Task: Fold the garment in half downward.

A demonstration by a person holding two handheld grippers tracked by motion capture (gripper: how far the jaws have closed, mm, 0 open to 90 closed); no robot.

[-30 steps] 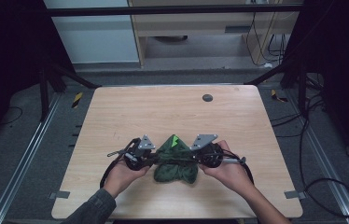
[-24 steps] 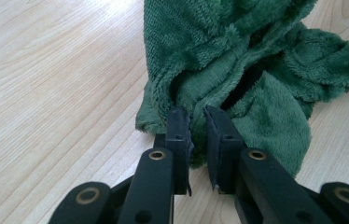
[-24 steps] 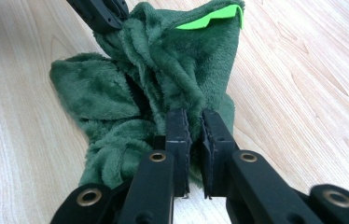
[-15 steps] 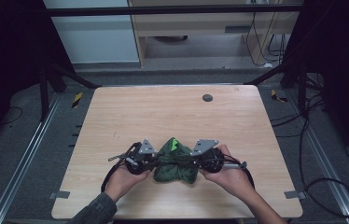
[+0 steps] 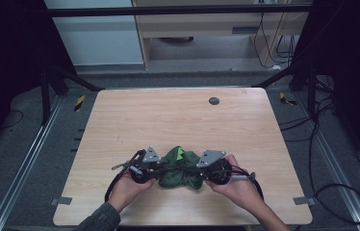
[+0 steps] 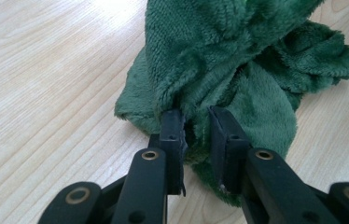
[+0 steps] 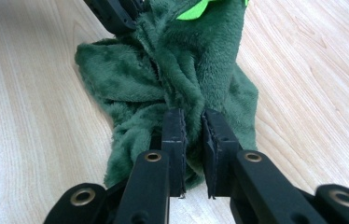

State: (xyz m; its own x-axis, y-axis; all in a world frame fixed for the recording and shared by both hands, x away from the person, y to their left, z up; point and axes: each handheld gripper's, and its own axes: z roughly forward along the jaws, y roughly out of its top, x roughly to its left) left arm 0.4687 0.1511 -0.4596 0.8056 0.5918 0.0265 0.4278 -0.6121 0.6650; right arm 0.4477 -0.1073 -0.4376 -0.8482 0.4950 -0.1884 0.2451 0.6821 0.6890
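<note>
Together, both grippers' fingers (image 6: 172,133) (image 7: 175,135), just loosening, pinch the green cloth (image 5: 180,169) on the table (image 5: 168,115).

Your high view is soft and grainy, the counter (image 5: 183,120) evenly lit while its surroundings fall dark. Both gripper views are bright and sharp, with pale glare on the wood at the top left.

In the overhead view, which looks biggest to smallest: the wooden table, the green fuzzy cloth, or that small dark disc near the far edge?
1. wooden table, by far the largest.
2. green cloth, bunched near the table's front edge.
3. dark disc, the smallest; being farther from the camera shrinks it a little, but not enough to change the order.
</note>
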